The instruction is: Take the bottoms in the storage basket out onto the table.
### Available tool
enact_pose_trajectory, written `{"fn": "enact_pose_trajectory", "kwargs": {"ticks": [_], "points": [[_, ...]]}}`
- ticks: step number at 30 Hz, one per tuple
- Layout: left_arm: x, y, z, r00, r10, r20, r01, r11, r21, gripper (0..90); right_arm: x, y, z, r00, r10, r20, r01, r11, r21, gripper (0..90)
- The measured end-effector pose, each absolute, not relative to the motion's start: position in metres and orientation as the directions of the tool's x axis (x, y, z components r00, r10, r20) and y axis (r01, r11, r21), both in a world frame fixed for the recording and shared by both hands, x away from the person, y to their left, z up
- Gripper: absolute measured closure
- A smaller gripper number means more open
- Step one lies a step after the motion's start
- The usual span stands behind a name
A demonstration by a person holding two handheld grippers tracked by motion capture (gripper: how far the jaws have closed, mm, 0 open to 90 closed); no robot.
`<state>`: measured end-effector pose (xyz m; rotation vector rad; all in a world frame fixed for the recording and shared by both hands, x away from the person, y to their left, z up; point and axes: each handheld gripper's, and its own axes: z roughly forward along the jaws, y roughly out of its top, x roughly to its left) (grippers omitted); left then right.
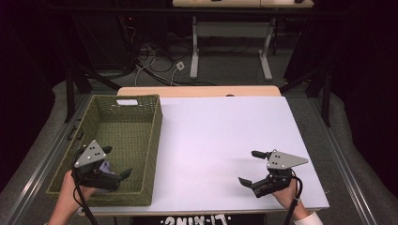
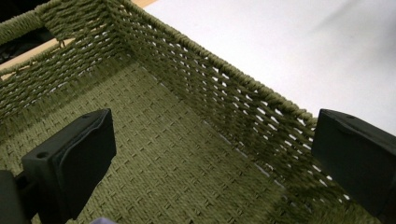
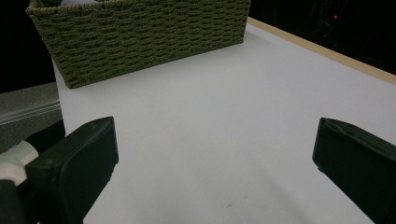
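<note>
Both claws (left (image 1: 116, 162), right (image 1: 249, 167)) agape

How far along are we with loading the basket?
Looks near the end. A pale item already lies in the green woven basket, under the left gripper, whose jaws stand open and empty above it. The right gripper hovers open over the white table, holding nothing. I see nothing waiting to be picked up.
</note>
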<state>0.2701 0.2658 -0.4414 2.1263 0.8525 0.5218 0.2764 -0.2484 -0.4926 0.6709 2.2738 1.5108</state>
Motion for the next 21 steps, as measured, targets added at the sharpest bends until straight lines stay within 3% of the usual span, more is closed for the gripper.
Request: {"fn": "enact_pose_trajectory", "kwargs": {"ticks": [21], "points": [[0.296, 0.277, -0.435, 0.716, 0.689, 0.116, 0.476, -0.603, 0.64, 0.0, 0.277, -0.248, -0.493, -0.836, 0.549, -0.008, 0.204, 0.325, 0.923, 0.1]]}}
